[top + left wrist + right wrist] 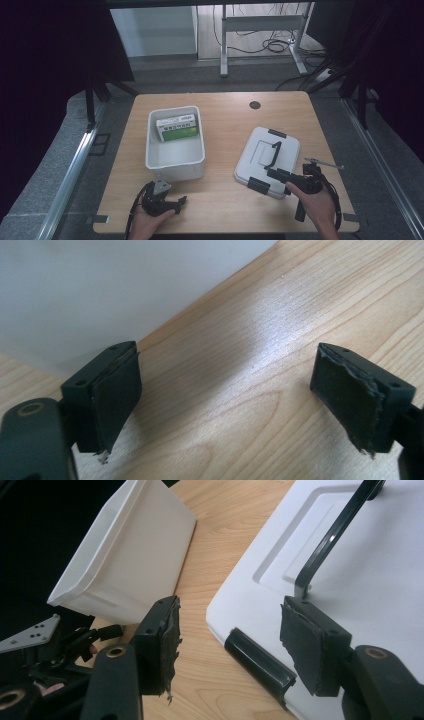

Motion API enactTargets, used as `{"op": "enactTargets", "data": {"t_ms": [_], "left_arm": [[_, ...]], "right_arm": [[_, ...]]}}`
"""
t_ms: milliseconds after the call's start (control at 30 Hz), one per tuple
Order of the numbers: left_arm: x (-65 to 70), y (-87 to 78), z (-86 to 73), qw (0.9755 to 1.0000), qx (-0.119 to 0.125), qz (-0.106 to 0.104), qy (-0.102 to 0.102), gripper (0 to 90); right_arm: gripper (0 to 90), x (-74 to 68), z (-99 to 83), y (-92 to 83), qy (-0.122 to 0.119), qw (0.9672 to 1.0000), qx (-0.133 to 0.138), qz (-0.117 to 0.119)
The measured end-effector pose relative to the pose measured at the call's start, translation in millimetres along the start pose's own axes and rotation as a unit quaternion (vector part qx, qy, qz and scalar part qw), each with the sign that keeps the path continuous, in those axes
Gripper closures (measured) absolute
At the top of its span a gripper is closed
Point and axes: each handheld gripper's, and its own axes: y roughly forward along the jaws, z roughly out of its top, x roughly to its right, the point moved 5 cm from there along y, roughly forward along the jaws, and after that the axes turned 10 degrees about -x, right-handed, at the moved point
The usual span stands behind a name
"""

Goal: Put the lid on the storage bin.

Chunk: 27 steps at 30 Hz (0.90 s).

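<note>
- A wooden table (220,200) carries a white open bin (175,159) on its left half and a white lid (287,145) lying flat on its right half, the two well apart.
- Inside the bin, toward its far wall, lies a green-and-white carton (176,127).
- The lid has a black carrying handle (274,154) across its middle and a black latch at its near (258,185) and far edge.
- The left gripper (181,200) rests in the person's left hand (150,217) at the near table edge, just in front of the bin. Its jaws stand wide apart over bare wood and grasp nothing; in the left gripper view the bin's white wall (100,295) fills the upper left.
- The right gripper (272,173) is held by the right hand (315,202) at the lid's near right corner. Its jaws are spread — one over the wood beside the lid, the other above the lid surface near the handle's foot (302,587) — and nothing is between them.
</note>
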Motion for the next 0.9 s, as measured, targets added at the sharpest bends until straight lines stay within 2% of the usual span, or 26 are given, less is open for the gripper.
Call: {"op": "enactTargets", "data": {"t_ms": [100,200,333,500,767,900], "left_arm": [[-1.0,0.0,0.1,1.0,0.0,-0.005,0.006,12.7],[-1.6,-0.6,-0.8,1.0,-0.002,-0.002,0.005,12.9],[-1.6,-0.8,-1.3,1.0,0.0,-0.002,0.004,12.9],[-1.6,-0.8,-1.4,1.0,0.0,-0.002,0.003,12.9],[-2.2,0.0,-0.2,1.0,-0.001,0.002,-0.001,12.5],[-2.2,0.1,-0.1,1.0,0.0,0.002,-0.001,12.5]], "right_arm": [[40.8,-1.4,2.8,2.5,-0.001,1.0,-0.004,-0.003],[40.8,-3.1,3.7,2.9,0.001,1.0,-0.003,-0.005],[40.9,-2.2,6.8,3.5,0.015,0.9999,0.0,-0.006],[40.9,-5.0,8.8,5.0,0.015,0.9998,-0.005,-0.009],[40.9,-7.0,12.8,-1.8,0.024,0.9994,-0.008,-0.023],[40.9,-8.2,20.8,-6.5,0.026,0.9992,-0.007,-0.03]]}}
